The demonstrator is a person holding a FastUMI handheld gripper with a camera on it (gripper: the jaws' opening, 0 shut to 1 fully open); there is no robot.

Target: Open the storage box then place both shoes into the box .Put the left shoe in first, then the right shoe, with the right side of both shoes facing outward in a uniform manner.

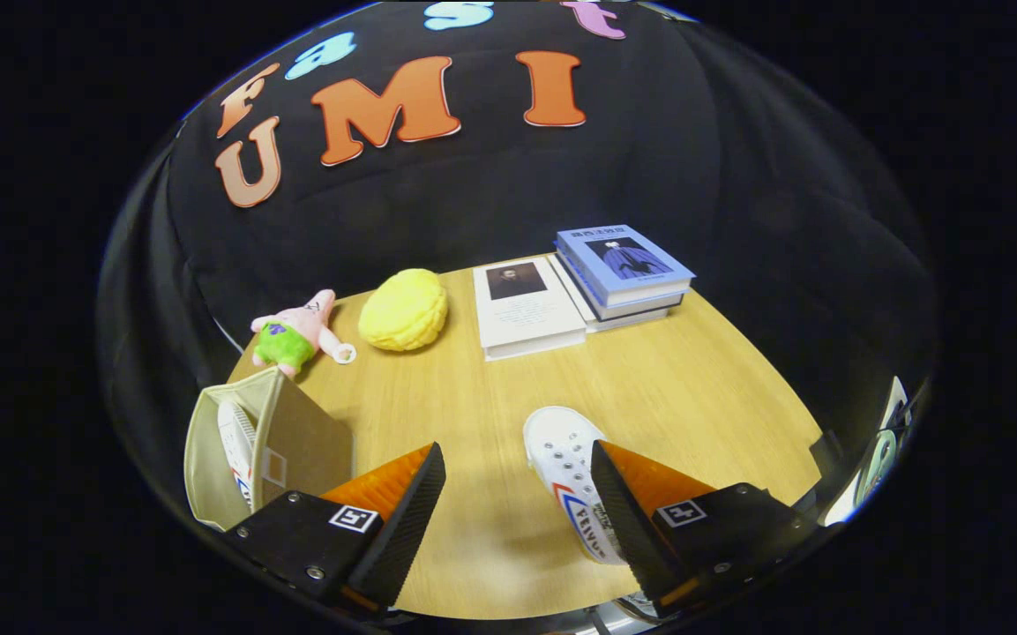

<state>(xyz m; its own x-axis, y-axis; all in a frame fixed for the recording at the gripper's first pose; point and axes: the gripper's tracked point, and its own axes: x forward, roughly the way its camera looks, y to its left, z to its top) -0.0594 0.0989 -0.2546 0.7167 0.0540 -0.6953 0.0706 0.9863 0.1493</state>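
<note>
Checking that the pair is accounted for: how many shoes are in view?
2. One shoe stands inside the open storage box; the other shoe lies on the table, beside the open gripper's right finger.

Matt wood-grain table [684, 388], beige cloth storage box [296, 432], white canvas shoe [565, 459], ribbed black pads on the claw [517, 503].

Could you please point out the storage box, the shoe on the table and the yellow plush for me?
Storage box [296, 441], gripper view, on its beige side wall.
Shoe [561, 445], gripper view, on its white toe.
Yellow plush [402, 309], gripper view, on its middle.
</note>
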